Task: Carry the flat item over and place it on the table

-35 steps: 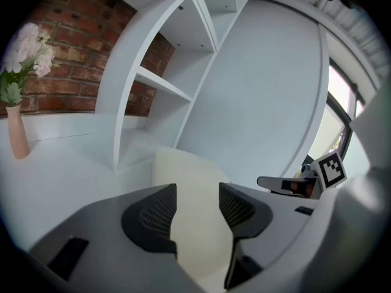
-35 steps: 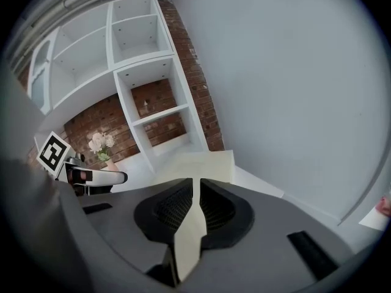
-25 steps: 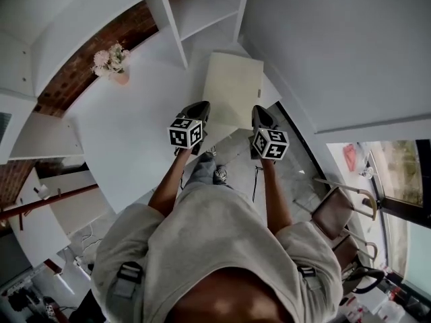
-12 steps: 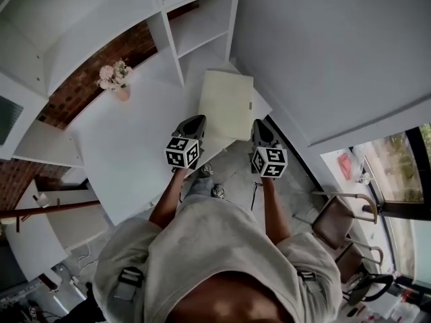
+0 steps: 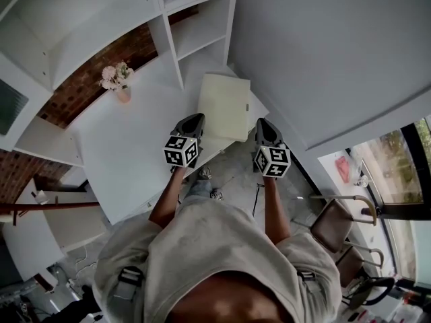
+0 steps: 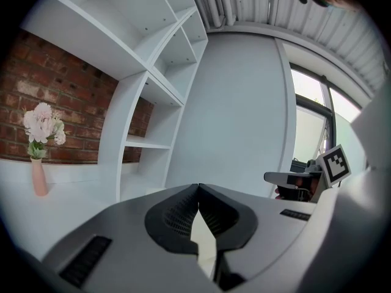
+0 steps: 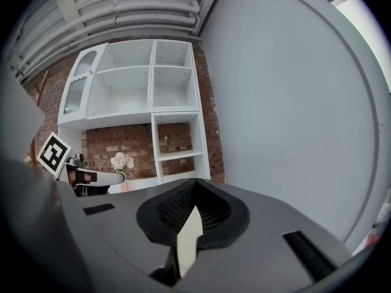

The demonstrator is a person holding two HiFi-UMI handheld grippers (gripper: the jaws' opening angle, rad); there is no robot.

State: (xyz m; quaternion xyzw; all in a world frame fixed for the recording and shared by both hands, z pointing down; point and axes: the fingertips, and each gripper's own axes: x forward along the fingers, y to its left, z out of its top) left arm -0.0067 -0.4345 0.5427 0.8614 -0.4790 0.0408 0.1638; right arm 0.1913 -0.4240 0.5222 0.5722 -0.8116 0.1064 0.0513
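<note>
The flat item [image 5: 224,106] is a cream rectangular panel held level above the near corner of the white table [image 5: 128,147]. My left gripper [image 5: 195,120] is shut on its near left edge and my right gripper [image 5: 262,122] is shut on its near right edge. In the left gripper view the jaws meet at the left gripper [image 6: 197,189], with a cream sliver of the flat item [image 6: 205,240] between them. The right gripper [image 7: 194,187] likewise shows the flat item [image 7: 188,237] edge-on between its closed jaws.
A pink vase of flowers [image 5: 118,79] stands at the table's far side by a brick wall. White shelving [image 5: 195,19] rises behind the table, beside a plain white wall [image 5: 323,52]. Chairs [image 5: 337,214] stand on the floor at the right.
Both grippers and the panel between them have risen, the grip unchanged. In the head view the shelving now shows more fully above the panel.
</note>
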